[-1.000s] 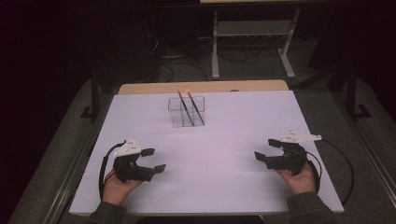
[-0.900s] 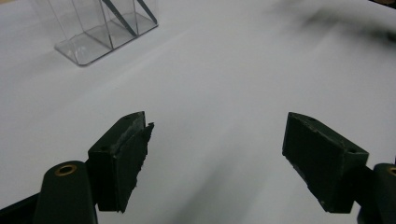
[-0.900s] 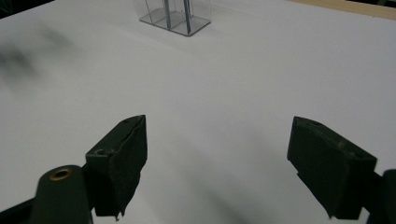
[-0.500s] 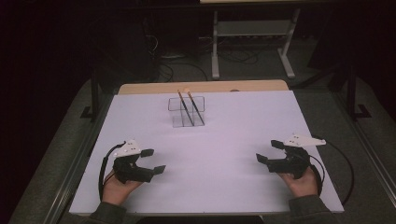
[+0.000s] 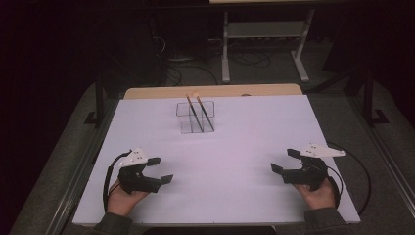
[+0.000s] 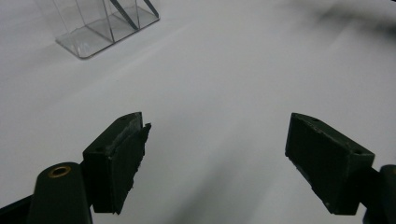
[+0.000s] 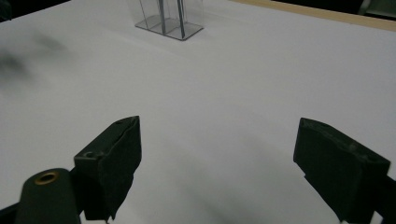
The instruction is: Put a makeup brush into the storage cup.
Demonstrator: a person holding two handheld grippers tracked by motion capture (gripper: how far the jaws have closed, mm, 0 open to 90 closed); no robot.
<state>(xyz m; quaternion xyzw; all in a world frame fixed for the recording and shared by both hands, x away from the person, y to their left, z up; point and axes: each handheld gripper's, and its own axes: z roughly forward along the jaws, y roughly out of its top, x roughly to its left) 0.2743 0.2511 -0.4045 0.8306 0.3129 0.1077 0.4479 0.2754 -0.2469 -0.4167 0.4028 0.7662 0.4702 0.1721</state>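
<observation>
Both grippers idle at the near edge, jaws wide apart, nothing held.

Left gripper (image 5: 159,170): jaws spread, bare white bench (image 5: 244,147) between them; sits near the near-left corner, held by the left hand (image 5: 125,198), cable looping beside it. Right gripper (image 5: 286,160): jaws likewise spread and empty, near the near-right corner, right hand (image 5: 318,195) behind it, cable trailing toward the right edge. Both point toward the far side. Clear box (image 5: 195,117) stands well apart from both, close to the far edge, roughly mid-width, split into compartments. Two brushes (image 5: 199,112) lean inside it, tilted, handles rising above the rim. In the left gripper view the clear box shows at upper left; in the right gripper view, top centre.
</observation>
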